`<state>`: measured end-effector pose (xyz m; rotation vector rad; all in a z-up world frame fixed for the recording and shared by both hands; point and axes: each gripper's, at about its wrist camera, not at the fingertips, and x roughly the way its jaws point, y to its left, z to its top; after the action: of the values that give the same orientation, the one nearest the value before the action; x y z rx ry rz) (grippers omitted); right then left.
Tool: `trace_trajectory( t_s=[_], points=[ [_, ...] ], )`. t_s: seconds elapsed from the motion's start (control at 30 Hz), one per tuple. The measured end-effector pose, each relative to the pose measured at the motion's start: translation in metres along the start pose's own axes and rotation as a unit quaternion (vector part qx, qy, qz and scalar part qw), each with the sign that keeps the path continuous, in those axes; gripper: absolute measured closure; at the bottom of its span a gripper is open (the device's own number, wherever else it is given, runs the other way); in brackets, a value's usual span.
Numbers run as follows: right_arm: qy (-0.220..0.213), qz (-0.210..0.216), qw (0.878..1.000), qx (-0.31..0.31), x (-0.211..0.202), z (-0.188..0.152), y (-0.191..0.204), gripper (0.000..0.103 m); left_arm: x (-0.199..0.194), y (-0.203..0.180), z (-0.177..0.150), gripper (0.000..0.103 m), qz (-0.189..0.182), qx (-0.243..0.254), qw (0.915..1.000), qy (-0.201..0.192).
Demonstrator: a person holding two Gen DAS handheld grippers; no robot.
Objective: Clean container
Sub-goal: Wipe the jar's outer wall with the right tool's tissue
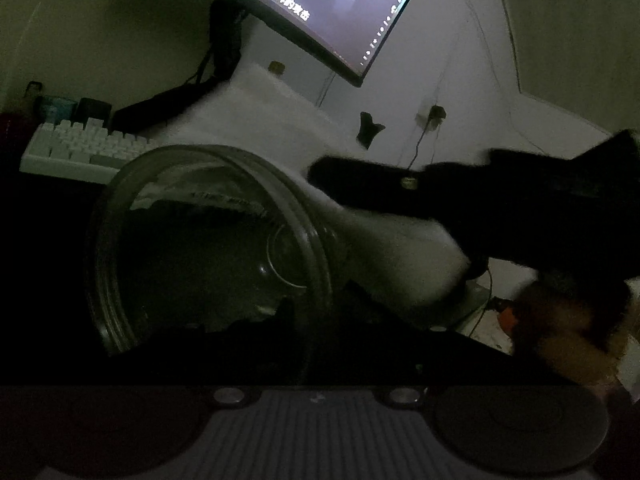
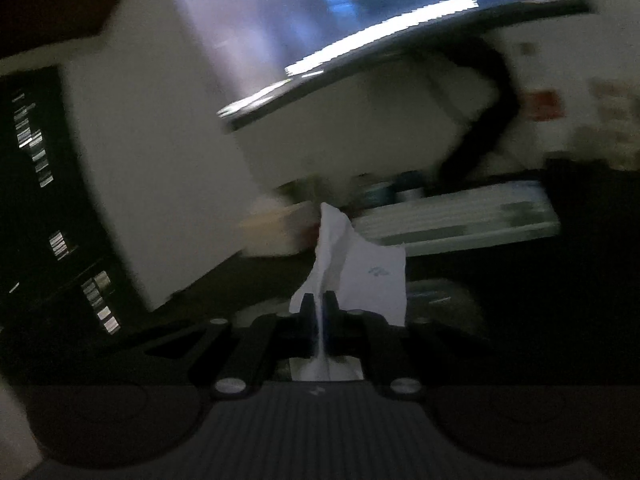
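We see the task's thing, a clear jar (image 1: 208, 248), lifted off the dark tabletop (image 1: 44, 240) and tipped over, so that its wide round mouth faces the left wrist camera and its base points away towards the white keyboard (image 1: 80, 148). The left tongs (image 1: 320, 300) show only as dark shapes at the lower right of the jar's rim. As far as the dim light lets us tell, one finger stands inside the mouth and the other outside it, so they pinch the jar's wall there. The rest of the rim is bare, and the mouth is open and unblocked across most of its width. Just beside the right edge of the jar hangs a white tissue (image 1: 392, 252), under a black gripper body that reaches in from the right, with a blurred hand (image 1: 560, 332) behind it. In the right wrist view the right tongs (image 2: 319, 304) are pressed together on that tissue, which passes between the pads and stands up above them in a crumpled peak, with one flat corner spread to the right. Beyond it lies the keyboard's long near edge, and a tilted monitor (image 2: 360, 20) hangs above the tabletop. We see open air between the tissue's top and the monitor's lower edge.
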<state>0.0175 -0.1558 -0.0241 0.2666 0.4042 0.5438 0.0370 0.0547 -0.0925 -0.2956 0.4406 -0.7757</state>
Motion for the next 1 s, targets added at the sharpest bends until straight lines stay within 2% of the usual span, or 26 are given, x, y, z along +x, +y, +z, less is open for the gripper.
trace_trajectory(
  t_s=[0.07,0.1,0.13,0.23,0.33,0.37,0.4,0.5,0.6,0.63,0.73,0.83,0.93,1.0],
  points=[
    [-0.003,-0.042,0.999,0.028,0.004,0.007,-0.021,0.099,0.0,0.001,-0.001,0.08,0.0,0.0,1.0,0.001],
    [-0.001,-0.059,0.997,0.046,0.005,0.01,-0.029,0.095,-0.001,0.001,-0.002,0.08,-0.001,-0.003,1.0,0.002],
    [-0.001,-0.066,0.996,0.058,0.006,0.01,-0.033,0.095,-0.001,0.002,-0.002,0.08,-0.002,-0.005,1.0,0.002],
    [-0.012,-0.049,0.999,0.019,0.002,0.003,-0.011,0.095,0.0,0.002,0.0,0.078,0.002,-0.012,0.9999,0.003],
    [0.013,0.051,0.999,-0.004,-0.001,-0.007,0.017,0.095,0.003,0.002,0.003,0.077,0.002,-0.017,0.9998,0.003],
    [0.021,0.076,0.997,-0.018,-0.002,-0.011,0.026,0.095,0.004,0.002,0.004,0.077,0.003,-0.018,0.9998,0.003],
    [0.023,0.082,0.996,-0.037,-0.002,-0.013,0.034,0.095,0.005,0.002,0.004,0.077,0.004,-0.019,0.9998,0.003],
    [0.015,0.04,0.998,-0.045,-0.001,-0.011,0.028,0.099,0.003,0.003,0.005,0.077,0.009,-0.02,0.9997,0.004],
    [0.005,-0.019,1.0,0.002,-0.001,-0.005,0.0,0.099,0.0,0.008,0.006,0.077,0.008,-0.029,0.9995,0.0],
    [0.006,-0.023,1.0,0.018,-0.001,-0.003,-0.008,0.098,0.0,0.01,0.006,0.077,0.006,-0.035,0.9994,-0.003],
    [0.011,0.023,1.0,0.011,-0.002,-0.008,-0.001,0.097,0.002,0.009,0.005,0.077,0.009,-0.031,0.9994,-0.009],
    [0.015,0.067,0.997,-0.036,-0.002,-0.016,0.024,0.097,0.002,0.009,0.005,0.077,0.009,-0.03,0.9995,-0.008],
    [0.015,0.068,0.997,-0.043,-0.002,-0.016,0.024,0.099,0.0,0.009,0.004,0.077,0.005,-0.03,0.9995,-0.008],
    [0.008,0.042,0.999,-0.026,-0.003,-0.013,0.01,0.099,0.0,0.01,0.005,0.077,0.003,-0.032,0.9995,-0.009]
  ],
)
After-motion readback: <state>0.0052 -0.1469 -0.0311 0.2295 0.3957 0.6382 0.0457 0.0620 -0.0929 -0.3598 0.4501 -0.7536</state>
